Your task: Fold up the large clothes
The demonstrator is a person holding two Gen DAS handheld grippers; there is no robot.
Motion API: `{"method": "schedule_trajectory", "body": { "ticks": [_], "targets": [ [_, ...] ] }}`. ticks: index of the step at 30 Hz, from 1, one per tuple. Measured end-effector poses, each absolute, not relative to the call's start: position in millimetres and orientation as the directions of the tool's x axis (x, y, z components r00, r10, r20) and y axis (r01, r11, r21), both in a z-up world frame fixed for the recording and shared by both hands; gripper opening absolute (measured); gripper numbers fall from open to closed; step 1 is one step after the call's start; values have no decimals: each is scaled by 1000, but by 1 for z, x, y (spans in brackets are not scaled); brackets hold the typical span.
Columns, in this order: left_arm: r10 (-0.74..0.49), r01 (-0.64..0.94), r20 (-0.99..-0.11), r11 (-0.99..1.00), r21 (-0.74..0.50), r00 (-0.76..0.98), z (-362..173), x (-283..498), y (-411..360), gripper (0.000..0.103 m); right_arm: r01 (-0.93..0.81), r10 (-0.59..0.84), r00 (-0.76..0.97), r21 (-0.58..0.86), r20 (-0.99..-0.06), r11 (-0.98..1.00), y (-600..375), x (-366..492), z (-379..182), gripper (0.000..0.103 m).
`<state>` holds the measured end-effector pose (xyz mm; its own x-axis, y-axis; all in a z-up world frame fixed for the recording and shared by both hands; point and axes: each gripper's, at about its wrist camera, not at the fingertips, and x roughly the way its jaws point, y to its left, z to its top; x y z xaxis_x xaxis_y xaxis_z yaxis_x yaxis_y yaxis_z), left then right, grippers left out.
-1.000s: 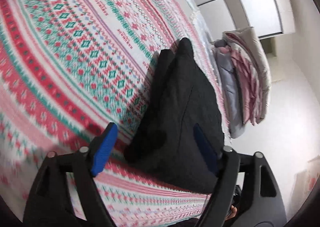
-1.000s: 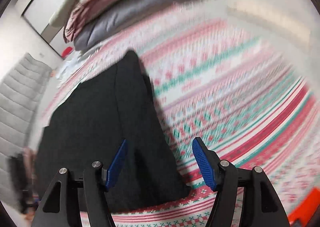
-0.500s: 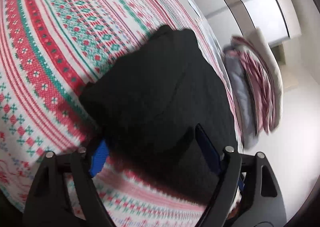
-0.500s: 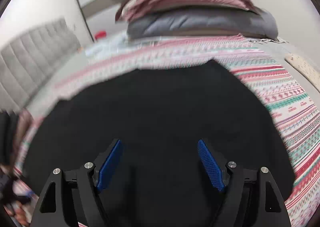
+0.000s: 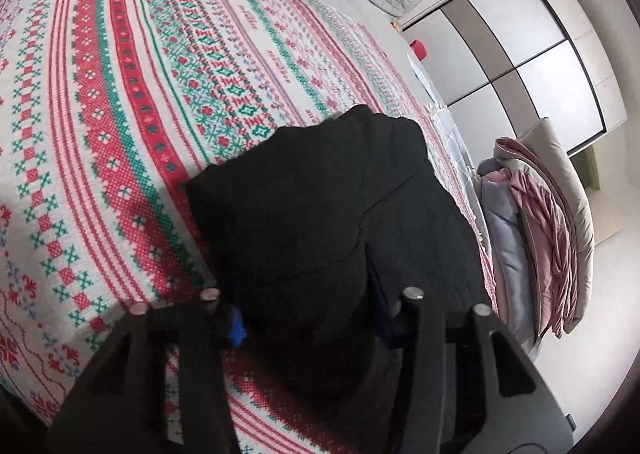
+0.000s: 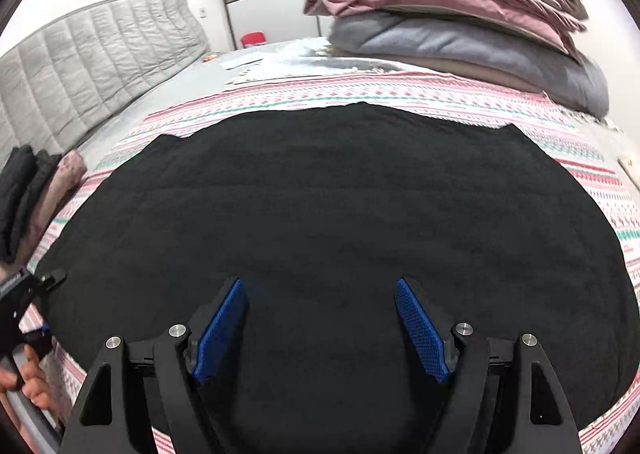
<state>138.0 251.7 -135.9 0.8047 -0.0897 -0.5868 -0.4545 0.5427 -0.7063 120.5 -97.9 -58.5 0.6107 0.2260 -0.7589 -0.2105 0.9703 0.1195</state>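
Observation:
A large black garment lies spread on a bed with a red, green and white patterned cover. In the left wrist view the black garment bunches up between my left gripper's fingers; the left gripper is shut on its near edge. My right gripper is open, its blue pads wide apart just above the garment's near part. The left gripper also shows at the left edge of the right wrist view, at the garment's left corner.
A stack of folded bedding in pink, grey and beige sits on the far bed edge. A grey quilted headboard and a small pile of dark and pink clothes are at left. Wardrobe doors stand beyond the bed.
The left gripper has closed on the garment's edge. The right gripper swung over the garment, which now lies spread wide beneath it; its jaws stayed open.

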Motion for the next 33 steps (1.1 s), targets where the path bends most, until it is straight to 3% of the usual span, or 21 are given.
{"method": "schedule_trajectory", "body": {
  "ticks": [5, 12, 17, 21, 28, 33],
  "targets": [
    [-122, -381, -534, 570, -728, 837, -123, 135, 254, 31, -266, 224, 623, 66, -750, 962, -86, 114, -55, 79],
    [-140, -154, -366, 730, -666, 920, -66, 124, 228, 27, -366, 335, 582, 129, -741, 922, -76, 110, -57, 79],
    [-263, 85, -230, 809, -581, 937, -19, 119, 184, 26, -415, 333, 518, 108, -788, 903, -59, 119, -77, 80],
    [-369, 238, -183, 834, -498, 911, 6, 123, 138, 26, -462, 342, 494, 92, -799, 882, -54, 129, -84, 81],
    [-551, 463, -197, 810, -360, 811, 17, 130, 57, 25, -397, 472, 417, 312, -777, 863, -110, 157, -75, 80],
    [-636, 588, -344, 771, -245, 691, -15, 139, -4, 26, -176, 546, 446, 528, -709, 831, -196, 184, -74, 80]
  ]
}}
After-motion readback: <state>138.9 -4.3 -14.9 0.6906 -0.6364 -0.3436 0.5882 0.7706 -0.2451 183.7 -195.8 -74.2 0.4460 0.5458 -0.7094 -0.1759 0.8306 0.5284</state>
